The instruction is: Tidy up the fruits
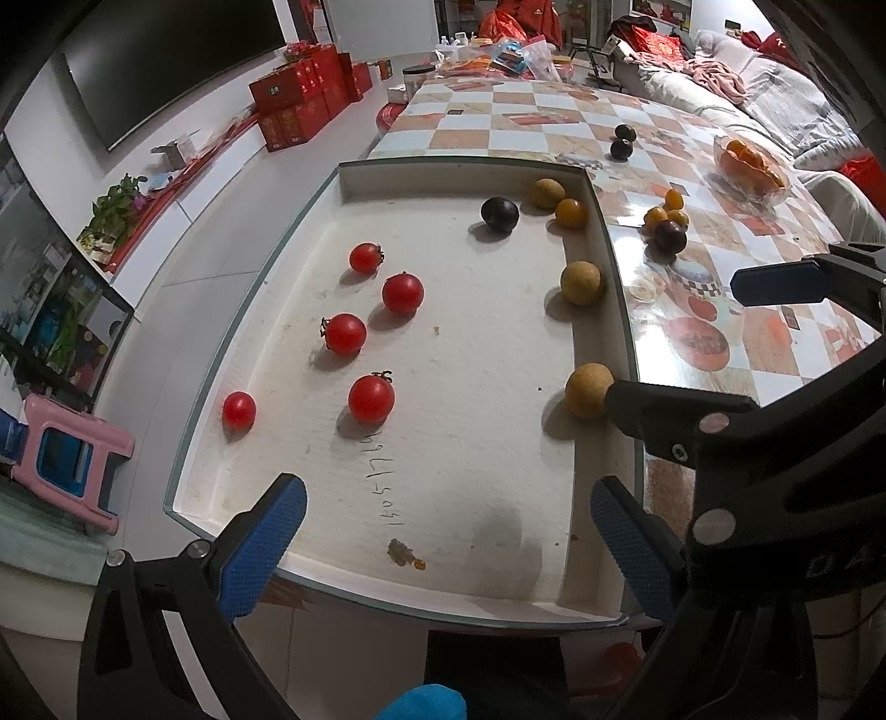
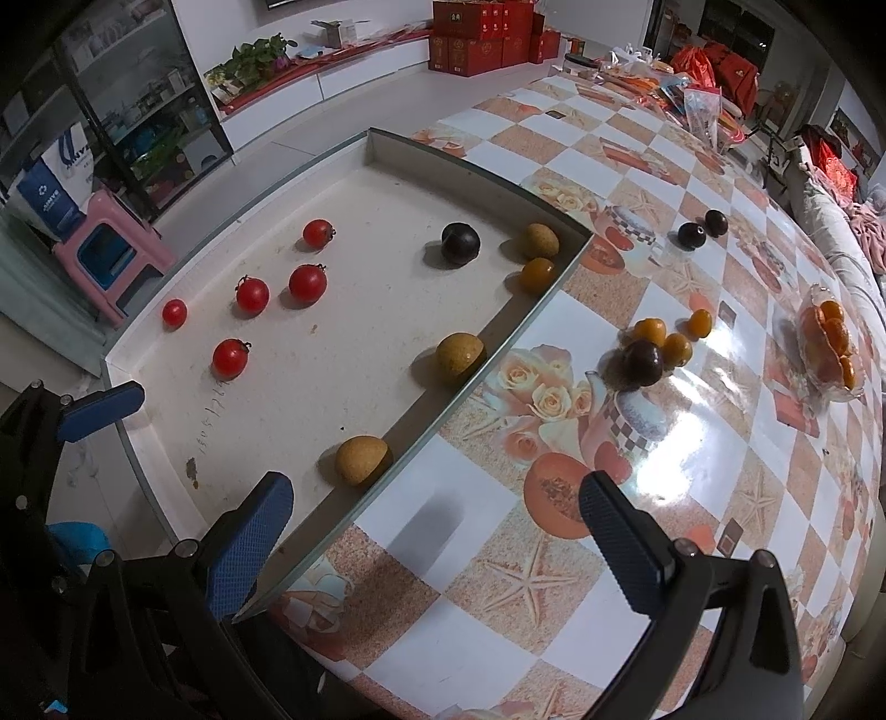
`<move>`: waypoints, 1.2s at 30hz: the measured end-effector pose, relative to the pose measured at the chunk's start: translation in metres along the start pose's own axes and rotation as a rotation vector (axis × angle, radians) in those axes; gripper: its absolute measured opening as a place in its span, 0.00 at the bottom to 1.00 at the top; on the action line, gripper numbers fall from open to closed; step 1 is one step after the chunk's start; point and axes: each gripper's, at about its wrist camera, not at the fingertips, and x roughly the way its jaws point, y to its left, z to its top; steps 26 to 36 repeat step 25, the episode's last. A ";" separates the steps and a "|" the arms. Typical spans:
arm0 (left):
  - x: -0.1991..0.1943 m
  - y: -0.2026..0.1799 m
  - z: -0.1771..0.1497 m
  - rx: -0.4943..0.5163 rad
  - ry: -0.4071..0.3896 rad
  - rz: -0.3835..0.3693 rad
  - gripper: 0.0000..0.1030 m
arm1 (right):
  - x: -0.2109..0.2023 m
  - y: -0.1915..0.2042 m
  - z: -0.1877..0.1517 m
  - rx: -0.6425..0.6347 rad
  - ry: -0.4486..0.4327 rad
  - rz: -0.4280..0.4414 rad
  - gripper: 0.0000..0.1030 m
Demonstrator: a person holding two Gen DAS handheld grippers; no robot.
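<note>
Holding tomatoes (5): tray

Around my workspace: living-room clutter.
I see red gift boxes, a pink stool, a potted plant and what may be a television.

Black tongs, blue textured pads

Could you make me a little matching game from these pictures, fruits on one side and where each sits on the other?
Things:
1. red tomatoes
2. oranges
3. pair of dark plums
4. brown round fruits

Places:
A. in the glass bowl
B. along the tray's right wall
C. left part of the white tray
D. far out on the tablecloth

Pairs: 1-C, 2-A, 3-D, 4-B
</note>
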 end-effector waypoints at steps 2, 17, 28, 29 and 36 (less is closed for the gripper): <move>0.000 0.001 0.000 -0.003 0.002 0.002 1.00 | 0.000 0.000 0.000 0.002 0.002 0.002 1.00; -0.001 -0.001 -0.001 -0.005 0.001 0.019 1.00 | 0.003 -0.001 -0.001 0.003 -0.001 0.017 1.00; -0.001 -0.001 -0.002 -0.011 -0.010 0.017 1.00 | 0.005 0.001 -0.001 -0.004 -0.002 0.026 1.00; -0.001 -0.001 -0.002 -0.011 -0.010 0.017 1.00 | 0.005 0.001 -0.001 -0.004 -0.002 0.026 1.00; -0.001 -0.001 -0.002 -0.011 -0.010 0.017 1.00 | 0.005 0.001 -0.001 -0.004 -0.002 0.026 1.00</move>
